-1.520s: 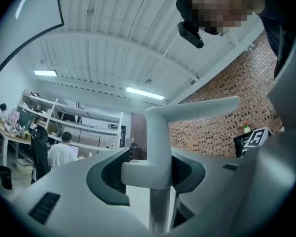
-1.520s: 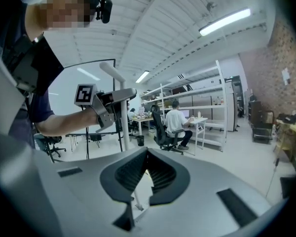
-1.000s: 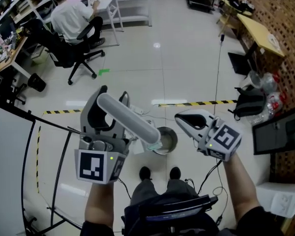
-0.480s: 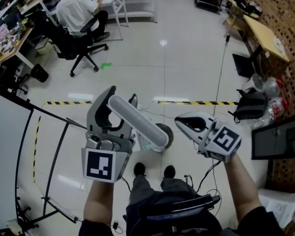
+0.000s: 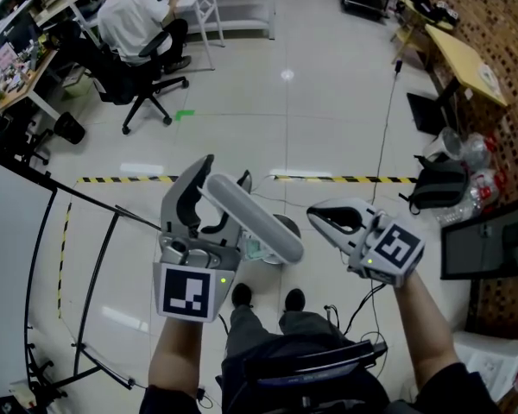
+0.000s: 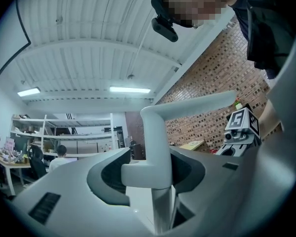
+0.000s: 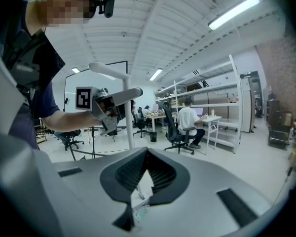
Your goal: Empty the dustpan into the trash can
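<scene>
My left gripper is shut on the dustpan's thick pale handle, which slants down to the right in the head view. In the left gripper view the same handle stands as a white bent post between the jaws of the left gripper. Under the handle a round metal trash can stands on the floor, partly hidden by it. The pan itself is not clearly seen. My right gripper hovers to the right of the can, shut and holding nothing. From the right gripper view, the left gripper and the handle show ahead.
A person sits in an office chair at a desk at the far left. Yellow-black tape crosses the floor. A black backpack and a wooden table are at the right, a black tube frame at the left. My shoes stand just below the can.
The left gripper with the handle has drifted right and a little down, and now covers more of the trash can. The right gripper has barely shifted.
</scene>
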The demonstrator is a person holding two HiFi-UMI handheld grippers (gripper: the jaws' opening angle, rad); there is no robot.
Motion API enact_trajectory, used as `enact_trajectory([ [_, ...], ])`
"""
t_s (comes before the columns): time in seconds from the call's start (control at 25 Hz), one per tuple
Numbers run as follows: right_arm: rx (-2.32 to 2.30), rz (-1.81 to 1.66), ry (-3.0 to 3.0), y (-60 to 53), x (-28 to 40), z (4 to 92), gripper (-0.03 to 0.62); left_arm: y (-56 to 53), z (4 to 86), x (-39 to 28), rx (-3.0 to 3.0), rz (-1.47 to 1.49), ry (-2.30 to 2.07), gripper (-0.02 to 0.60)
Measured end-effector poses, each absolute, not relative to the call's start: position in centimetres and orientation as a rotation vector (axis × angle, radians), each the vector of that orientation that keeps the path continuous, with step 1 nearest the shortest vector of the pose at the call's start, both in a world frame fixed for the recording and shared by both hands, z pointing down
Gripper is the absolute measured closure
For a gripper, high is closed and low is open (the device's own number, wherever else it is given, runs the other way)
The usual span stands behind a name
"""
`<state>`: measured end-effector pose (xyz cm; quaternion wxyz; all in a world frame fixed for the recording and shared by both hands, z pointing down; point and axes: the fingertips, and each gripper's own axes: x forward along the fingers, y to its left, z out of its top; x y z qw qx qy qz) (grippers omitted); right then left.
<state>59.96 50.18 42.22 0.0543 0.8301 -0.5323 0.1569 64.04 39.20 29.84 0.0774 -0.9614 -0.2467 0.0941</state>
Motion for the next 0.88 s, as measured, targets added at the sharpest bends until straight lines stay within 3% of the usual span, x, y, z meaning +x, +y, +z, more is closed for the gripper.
enact_trajectory([
  [0.88, 2.592, 0.448, -1.694, 52.8, 56.0, 41.9, 0.579, 42.8, 32.0, 61.5, -2.817, 0.112, -0.751, 0.391],
])
